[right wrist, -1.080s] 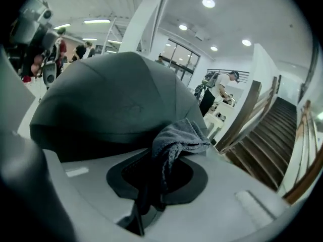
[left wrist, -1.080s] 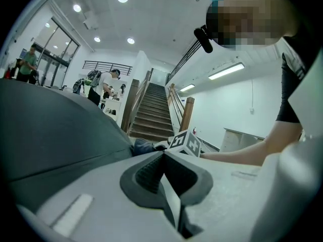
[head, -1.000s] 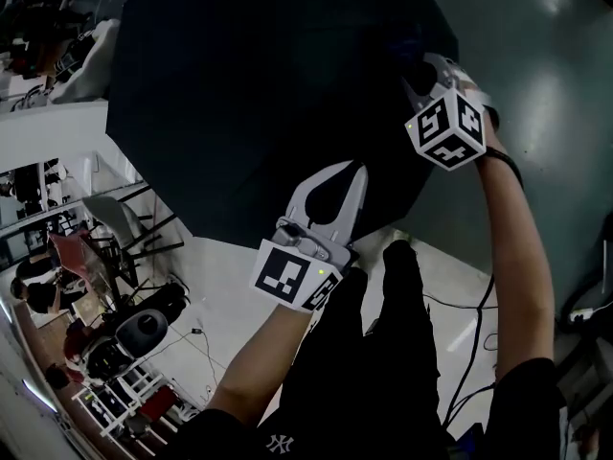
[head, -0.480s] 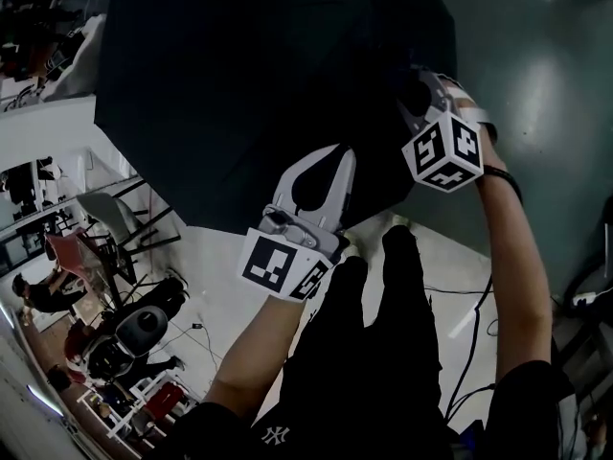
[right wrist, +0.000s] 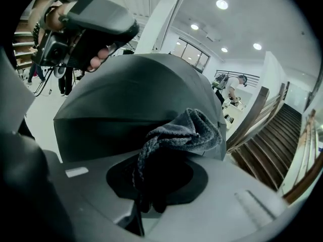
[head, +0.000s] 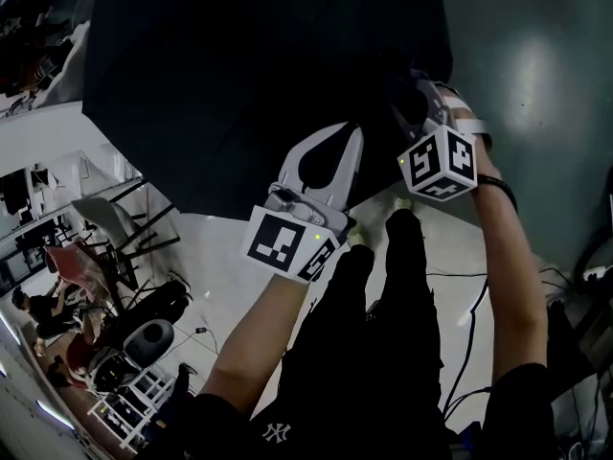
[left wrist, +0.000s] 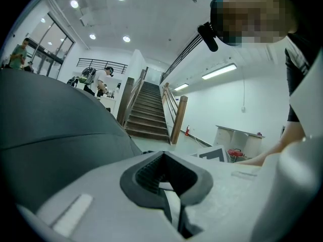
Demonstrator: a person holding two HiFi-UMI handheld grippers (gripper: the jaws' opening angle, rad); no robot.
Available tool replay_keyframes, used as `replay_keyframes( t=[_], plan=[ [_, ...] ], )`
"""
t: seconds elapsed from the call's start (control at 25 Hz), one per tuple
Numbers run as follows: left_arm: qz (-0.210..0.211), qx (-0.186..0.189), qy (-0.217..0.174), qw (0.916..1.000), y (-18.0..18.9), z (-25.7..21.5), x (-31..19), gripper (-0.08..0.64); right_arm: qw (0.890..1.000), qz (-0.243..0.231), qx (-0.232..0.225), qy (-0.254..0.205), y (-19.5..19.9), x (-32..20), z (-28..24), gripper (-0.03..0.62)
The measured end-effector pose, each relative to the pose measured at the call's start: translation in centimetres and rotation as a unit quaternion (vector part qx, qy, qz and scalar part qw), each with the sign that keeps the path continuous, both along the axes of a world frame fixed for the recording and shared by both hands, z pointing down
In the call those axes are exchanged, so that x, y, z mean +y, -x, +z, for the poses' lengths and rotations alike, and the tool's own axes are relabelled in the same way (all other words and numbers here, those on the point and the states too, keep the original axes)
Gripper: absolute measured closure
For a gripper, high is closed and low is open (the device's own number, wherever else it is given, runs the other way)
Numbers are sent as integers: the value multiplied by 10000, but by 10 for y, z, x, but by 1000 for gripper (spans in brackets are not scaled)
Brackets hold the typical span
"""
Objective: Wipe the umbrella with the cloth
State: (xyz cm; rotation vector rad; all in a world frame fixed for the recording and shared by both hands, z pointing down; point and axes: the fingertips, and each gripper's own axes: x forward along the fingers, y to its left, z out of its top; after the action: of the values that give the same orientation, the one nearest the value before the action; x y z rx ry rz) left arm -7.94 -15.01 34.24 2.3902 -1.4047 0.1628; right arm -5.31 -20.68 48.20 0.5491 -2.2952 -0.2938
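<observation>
An open black umbrella [head: 259,75] fills the upper half of the head view, and its canopy [right wrist: 126,95] curves in front of the right gripper. My left gripper [head: 356,134] is shut at the canopy's lower edge, and the umbrella [left wrist: 55,120] lies just left of its jaws [left wrist: 159,155]. My right gripper [head: 419,92] reaches onto the canopy's right side. It [right wrist: 166,153] is shut on a bunched grey cloth [right wrist: 186,130] that rests against the fabric. The left gripper [right wrist: 86,24], held in a hand, shows beyond the canopy in the right gripper view.
The person's black trousers [head: 383,333] stand below the grippers, with cables [head: 469,338] on the floor to their right. Chairs [head: 110,223] and seated people [head: 43,305] are at the left. A staircase [left wrist: 149,110] rises behind the umbrella.
The left gripper has risen and the umbrella has shifted up and left with it. The right gripper has slid down the canopy's right side with the cloth.
</observation>
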Motion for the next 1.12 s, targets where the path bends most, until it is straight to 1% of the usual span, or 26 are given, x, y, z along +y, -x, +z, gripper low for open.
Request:
replay_keyframes(
  t=[0.16, 0.36, 0.52, 0.8, 1.12],
  plan=[
    [64, 18, 18, 10000, 0, 8, 19, 558, 10000, 77, -33, -10, 1, 34, 8, 505],
    [117, 13, 55, 9999, 11, 15, 35, 558, 9999, 133, -101, 32, 15, 72, 18, 505],
    [150, 7, 59, 9999, 10, 16, 45, 558, 9998, 130, -135, 88, 17, 103, 25, 505],
    [258, -50, 63, 9996, 6, 24, 69, 558, 9998, -60, -123, 130, 30, 166, 48, 505],
    [351, -100, 31, 9993, 11, 34, 94, 558, 9997, -118, -100, 203, 50, 214, 72, 505]
  ],
)
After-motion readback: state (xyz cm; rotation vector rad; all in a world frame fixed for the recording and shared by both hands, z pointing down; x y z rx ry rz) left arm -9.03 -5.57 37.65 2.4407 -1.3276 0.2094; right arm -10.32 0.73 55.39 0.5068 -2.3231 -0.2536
